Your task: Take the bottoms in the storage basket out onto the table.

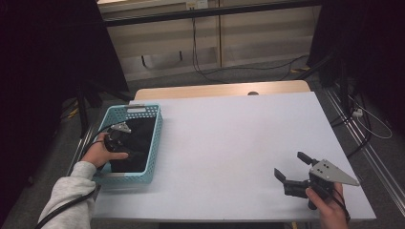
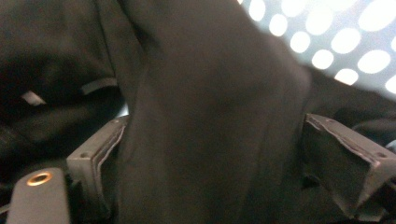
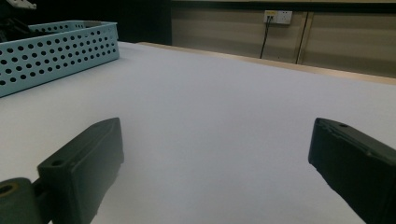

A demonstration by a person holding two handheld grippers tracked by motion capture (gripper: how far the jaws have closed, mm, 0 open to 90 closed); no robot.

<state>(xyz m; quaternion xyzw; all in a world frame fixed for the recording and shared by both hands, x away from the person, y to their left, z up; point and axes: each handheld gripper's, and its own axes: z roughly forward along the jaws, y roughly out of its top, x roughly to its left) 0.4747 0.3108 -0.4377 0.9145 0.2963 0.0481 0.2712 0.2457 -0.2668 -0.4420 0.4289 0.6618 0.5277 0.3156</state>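
A light blue perforated basket [image 1: 155, 143] stands at the table's left edge with black cloth [image 1: 142, 136] lying in it. My left gripper [image 1: 125, 144] reaches down into the basket. In the left gripper view its jaws [image 2: 210, 154] stand wide apart, open, with a thick fold of the black cloth [image 2: 205, 93] rising between the pads. My right gripper [image 1: 290, 164] rests low over the white table near the front right corner, open, with nothing between its jaws [image 3: 215, 149]. The basket [image 3: 56, 51] shows far off at the upper left of the right gripper view.
The white table top [image 1: 229, 133] stretches wide between the basket and the right gripper. Beyond the far edge are a wooden strip [image 1: 215, 89], floor cables [image 1: 210, 71] and a wall with a power socket [image 3: 277, 17]. Dark curtains hang at both sides.
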